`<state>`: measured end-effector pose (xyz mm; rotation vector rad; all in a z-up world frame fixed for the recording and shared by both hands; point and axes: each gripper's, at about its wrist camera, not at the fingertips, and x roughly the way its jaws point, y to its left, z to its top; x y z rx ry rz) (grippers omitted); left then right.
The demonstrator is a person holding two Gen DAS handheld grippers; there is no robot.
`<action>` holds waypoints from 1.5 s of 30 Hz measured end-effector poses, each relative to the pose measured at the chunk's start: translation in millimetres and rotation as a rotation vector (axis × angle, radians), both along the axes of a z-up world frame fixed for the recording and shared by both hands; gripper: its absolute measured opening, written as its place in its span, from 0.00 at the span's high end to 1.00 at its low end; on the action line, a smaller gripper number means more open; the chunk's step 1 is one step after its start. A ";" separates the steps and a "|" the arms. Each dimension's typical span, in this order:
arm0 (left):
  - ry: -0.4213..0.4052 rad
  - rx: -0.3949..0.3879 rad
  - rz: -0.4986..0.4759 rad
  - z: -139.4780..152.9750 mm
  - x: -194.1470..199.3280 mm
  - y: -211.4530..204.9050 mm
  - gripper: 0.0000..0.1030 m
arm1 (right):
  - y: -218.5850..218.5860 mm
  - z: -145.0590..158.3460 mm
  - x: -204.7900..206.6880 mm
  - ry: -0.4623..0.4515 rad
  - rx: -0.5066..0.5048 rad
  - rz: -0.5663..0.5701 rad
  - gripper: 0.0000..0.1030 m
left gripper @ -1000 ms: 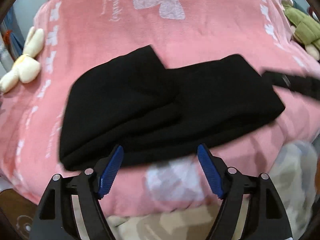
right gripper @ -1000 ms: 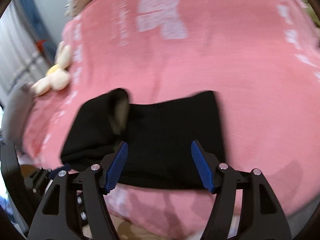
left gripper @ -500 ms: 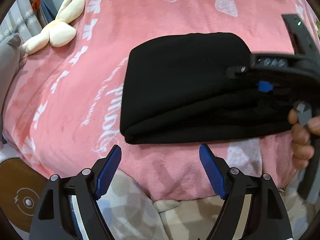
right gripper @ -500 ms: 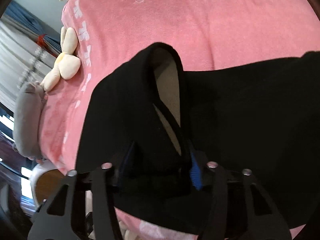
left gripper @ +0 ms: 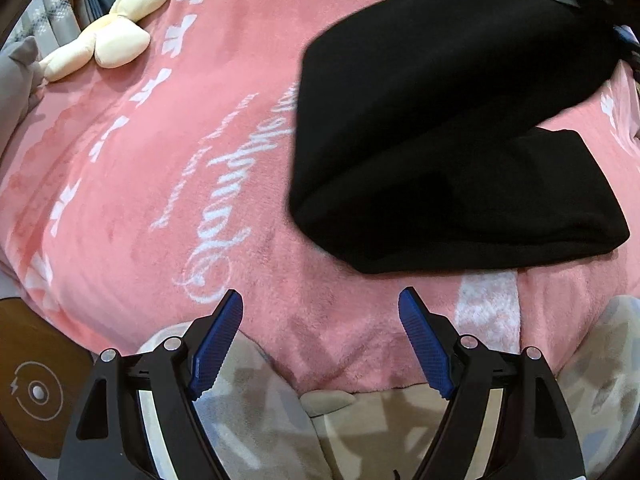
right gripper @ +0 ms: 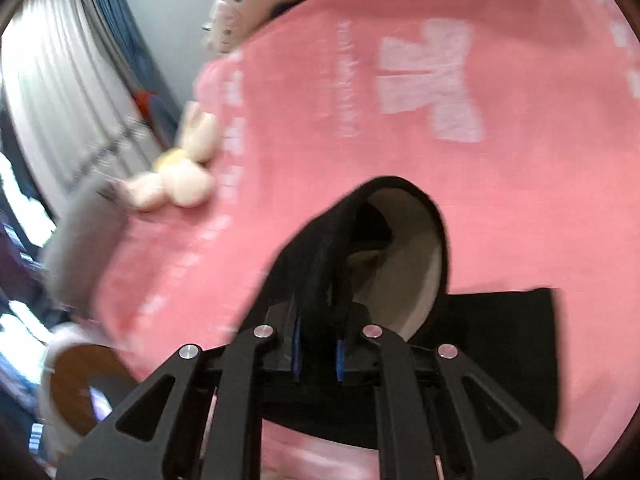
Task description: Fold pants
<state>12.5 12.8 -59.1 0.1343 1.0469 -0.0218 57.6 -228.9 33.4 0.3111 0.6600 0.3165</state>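
Black pants point(left gripper: 440, 140) lie folded on the pink blanket point(left gripper: 160, 160), up and to the right of my left gripper point(left gripper: 320, 320). That gripper is open with nothing between its blue pads and hovers over the blanket's near edge. The upper layer of the pants is raised toward the top right. In the right wrist view my right gripper point(right gripper: 316, 340) has its jaws closing, with a bunched black edge of the pants point(right gripper: 500, 340) pinched between the pads. The lifted opening shows a pale lining point(right gripper: 404, 264).
A cream plush rabbit point(left gripper: 116, 36) lies at the blanket's far left, beside a grey cushion point(left gripper: 16, 80). A round wooden stand point(left gripper: 36, 392) sits low on the left. Beige patterned bedding point(left gripper: 360, 432) shows under the blanket's edge. Curtains point(right gripper: 60, 100) hang beyond the bed.
The right gripper came down over the pants' edge, closed on it and raised it, lifting the upper layer. The left gripper slid left, so the pants now sit to its upper right.
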 end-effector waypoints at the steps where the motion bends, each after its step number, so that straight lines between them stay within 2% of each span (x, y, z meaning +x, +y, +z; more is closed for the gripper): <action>1: 0.001 -0.002 -0.003 -0.4 -0.2 -0.4 0.25 | -6.2 -14.6 -0.1 0.037 -0.043 -0.029 0.89; 2: 0.003 -0.006 -0.007 -1.0 -0.6 -1.3 0.25 | -16.4 -46.4 4.4 0.128 -0.080 -0.054 0.88; 5: 0.032 -0.025 -0.012 -7.9 0.9 -4.5 0.24 | -35.9 -120.8 13.4 0.351 -0.059 -0.082 0.82; 6: 0.046 -0.031 -0.015 -10.5 1.6 -5.9 0.24 | -43.5 -124.9 6.9 0.308 0.015 -0.092 0.81; 7: 0.054 -0.030 -0.019 -11.5 1.5 -7.2 0.24 | -47.8 -122.8 1.3 0.289 0.060 -0.100 0.75; 11: 0.039 -0.001 -0.037 -8.9 -2.3 -10.0 0.24 | -61.5 -108.7 0.5 0.262 0.116 -0.114 0.45; 13: 0.037 -0.014 -0.035 -7.5 -1.5 -8.9 0.24 | -61.5 -111.8 10.1 0.279 0.124 -0.097 0.42; 15: 0.048 -0.030 -0.033 -8.3 1.6 -10.4 0.24 | -62.6 -127.2 23.1 0.325 0.141 -0.073 0.41; 16: 0.051 -0.037 -0.034 -8.1 2.3 -11.7 0.24 | -60.4 -129.1 30.4 0.316 0.138 -0.073 0.42; 17: 0.054 -0.045 -0.037 -7.3 2.1 -14.3 0.24 | -54.4 -130.2 35.1 0.297 0.112 -0.062 0.57; 18: 0.055 -0.055 -0.044 -5.8 1.8 -16.8 0.24 | -52.0 -131.4 34.1 0.300 0.113 -0.052 0.66; 20: 0.055 -0.062 -0.056 -3.3 0.5 -19.4 0.24 | -55.0 -124.4 28.2 0.287 0.169 -0.035 0.70; 23: 0.051 -0.079 -0.077 3.7 -1.2 -23.7 0.24 | -56.1 -73.1 9.0 0.129 0.079 -0.052 0.72; 25: 0.041 -0.105 -0.090 11.4 -2.4 -24.0 0.24 | -65.7 -44.9 -7.5 0.044 0.039 -0.067 0.85; 27: 0.034 -0.132 -0.094 17.5 -2.9 -24.2 0.21 | -80.5 -41.3 -17.6 0.050 -0.007 -0.093 0.85; 28: 0.030 -0.147 -0.089 19.1 -2.4 -24.7 0.20 | -85.9 -52.3 -17.6 0.087 -0.042 -0.096 0.84; 30: 0.038 -0.174 -0.086 17.0 1.1 -29.1 0.20 | -95.6 -95.2 -9.0 0.237 -0.108 -0.117 0.79; 31: 0.046 -0.176 -0.088 15.5 2.8 -31.6 0.20 | -102.2 -113.9 -10.0 0.298 -0.073 -0.136 0.75; 33: 0.062 -0.165 -0.103 12.8 4.9 -38.1 0.20 | -108.9 -106.1 -22.0 0.255 0.024 -0.161 0.70; 36: 0.048 -0.135 -0.115 15.6 1.4 -40.7 0.20 | -112.0 -81.8 -20.0 0.184 0.042 -0.170 0.49; 37: 0.044 -0.127 -0.116 15.9 0.8 -40.7 0.20 | -113.3 -75.0 -12.6 0.178 0.041 -0.160 0.42; 39: 0.045 -0.125 -0.112 14.7 2.6 -40.4 0.20 | -113.2 -62.4 14.1 0.158 -0.001 -0.154 0.41; 41: 0.052 -0.127 -0.107 14.0 4.5 -40.7 0.20 | -110.5 -63.8 44.3 0.180 -0.030 -0.147 0.30; 42: 0.051 -0.126 -0.105 14.4 4.6 -41.0 0.20 | -110.4 -69.0 55.9 0.206 -0.038 -0.144 0.30; 43: 0.052 -0.126 -0.105 14.5 5.2 -41.6 0.20 | -113.3 -76.8 66.8 0.240 -0.047 -0.137 0.34; 44: 0.052 -0.124 -0.108 14.6 5.6 -42.0 0.20 | -110.3 -88.3 80.0 0.277 -0.048 -0.109 0.58; 45: 0.053 -0.122 -0.107 14.5 5.5 -42.4 0.20 | -106.8 -93.5 85.7 0.298 -0.042 -0.087 0.70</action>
